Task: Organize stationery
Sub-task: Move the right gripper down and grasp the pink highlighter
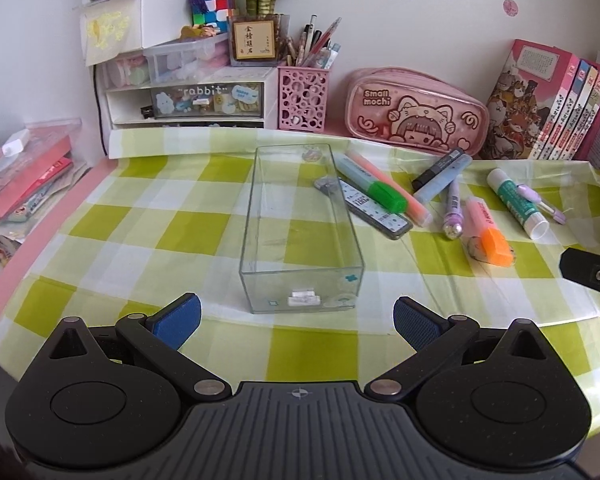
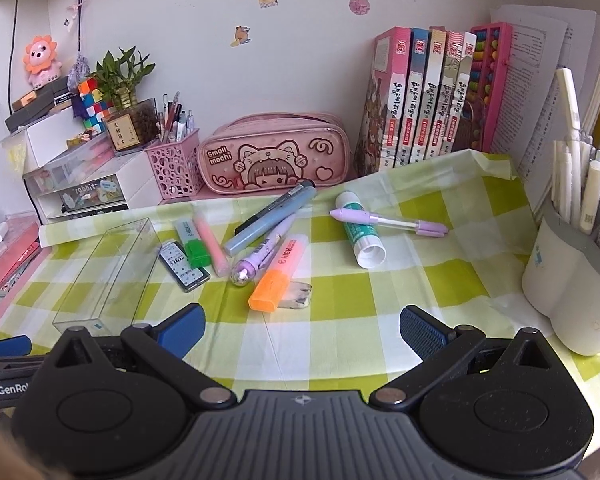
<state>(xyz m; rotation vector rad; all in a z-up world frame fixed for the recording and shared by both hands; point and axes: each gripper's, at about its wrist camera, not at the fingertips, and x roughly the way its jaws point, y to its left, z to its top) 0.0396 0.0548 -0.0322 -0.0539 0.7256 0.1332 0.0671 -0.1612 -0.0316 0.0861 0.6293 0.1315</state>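
A clear plastic box (image 1: 300, 232) (image 2: 108, 272) stands empty on the green checked cloth. Right of it lie loose stationery: a lead refill case (image 1: 376, 210) (image 2: 183, 266), a green-capped highlighter (image 1: 374, 184) (image 2: 192, 244), a pink highlighter (image 2: 211, 246), a blue marker (image 1: 440, 180) (image 2: 268, 218), a purple pen (image 1: 452, 212) (image 2: 260, 254), an orange-capped highlighter (image 1: 486, 234) (image 2: 280, 274) and a glue stick (image 1: 518, 204) (image 2: 360, 234). My left gripper (image 1: 296, 320) is open, just before the box's near end. My right gripper (image 2: 302, 330) is open, short of the orange highlighter.
A pink pencil case (image 2: 274, 160), a pink pen basket (image 2: 176, 168), a drawer unit (image 1: 188, 96) and books (image 2: 424, 96) line the back wall. A white pen holder (image 2: 572, 280) stands at the right. Red folders (image 1: 24, 176) lie at the left edge.
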